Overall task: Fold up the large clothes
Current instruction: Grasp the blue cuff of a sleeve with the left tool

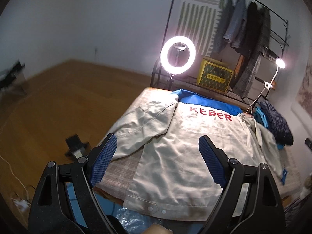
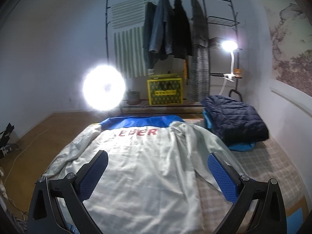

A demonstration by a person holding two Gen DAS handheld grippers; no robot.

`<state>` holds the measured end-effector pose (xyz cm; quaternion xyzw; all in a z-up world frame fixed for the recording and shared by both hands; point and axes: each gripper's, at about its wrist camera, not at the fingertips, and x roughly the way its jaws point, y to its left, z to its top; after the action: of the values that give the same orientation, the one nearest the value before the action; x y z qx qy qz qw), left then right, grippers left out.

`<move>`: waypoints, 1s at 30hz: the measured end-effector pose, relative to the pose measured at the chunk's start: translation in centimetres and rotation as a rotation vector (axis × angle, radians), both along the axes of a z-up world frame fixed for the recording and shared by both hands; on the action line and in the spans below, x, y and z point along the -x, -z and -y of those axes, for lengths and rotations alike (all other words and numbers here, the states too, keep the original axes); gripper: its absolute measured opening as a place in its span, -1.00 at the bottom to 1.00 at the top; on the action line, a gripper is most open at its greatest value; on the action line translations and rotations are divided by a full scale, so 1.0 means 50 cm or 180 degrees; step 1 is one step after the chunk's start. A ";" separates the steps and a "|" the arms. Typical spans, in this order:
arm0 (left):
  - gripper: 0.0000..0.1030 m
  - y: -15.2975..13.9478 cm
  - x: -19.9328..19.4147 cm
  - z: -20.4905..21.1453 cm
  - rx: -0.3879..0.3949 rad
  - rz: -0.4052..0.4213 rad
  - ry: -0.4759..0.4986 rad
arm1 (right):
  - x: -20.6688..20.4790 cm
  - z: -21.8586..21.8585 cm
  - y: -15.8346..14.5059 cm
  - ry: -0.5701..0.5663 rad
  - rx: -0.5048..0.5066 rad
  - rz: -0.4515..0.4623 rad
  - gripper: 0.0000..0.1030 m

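Left claw [image 1: 158,146] spread wide, empty, above jacket [image 1: 185,156]. Right claw [image 2: 158,165] likewise spread, holding nothing. Red lettering [image 2: 134,133] blurred; hem cut off below.

Both wrist cams sit above the near edge of the bed [image 1: 120,171], angled down toward its far edge, left one offset toward the left edge with floor in view, right one more centred and square-on; both share the KEBER jacket [image 1: 185,156], ring light [image 1: 177,55] and clothes rack [image 2: 171,29].
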<state>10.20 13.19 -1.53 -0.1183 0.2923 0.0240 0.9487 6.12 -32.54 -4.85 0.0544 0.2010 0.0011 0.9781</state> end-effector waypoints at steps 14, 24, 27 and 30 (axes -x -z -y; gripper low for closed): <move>0.69 0.243 -0.159 -0.315 0.1145 -0.0935 -0.0628 | -0.186 -0.149 0.068 -0.0818 -0.0065 -0.0205 0.99; 0.69 0.436 -0.202 -0.434 0.2016 -0.1570 -0.0820 | -0.253 -0.228 0.162 -0.1052 0.0116 -0.0389 0.99; 0.69 0.483 -0.214 -0.465 0.2266 -0.1694 -0.0896 | -0.261 -0.245 0.182 -0.1105 0.0279 -0.0404 0.97; 0.69 0.528 -0.223 -0.486 0.2495 -0.1772 -0.0950 | -0.263 -0.257 0.192 -0.1161 0.0380 -0.0376 0.97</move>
<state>21.34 37.51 -27.90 -0.4953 0.5012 0.0784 0.7052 19.27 -19.70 -14.46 -0.0410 0.2642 0.1631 0.9497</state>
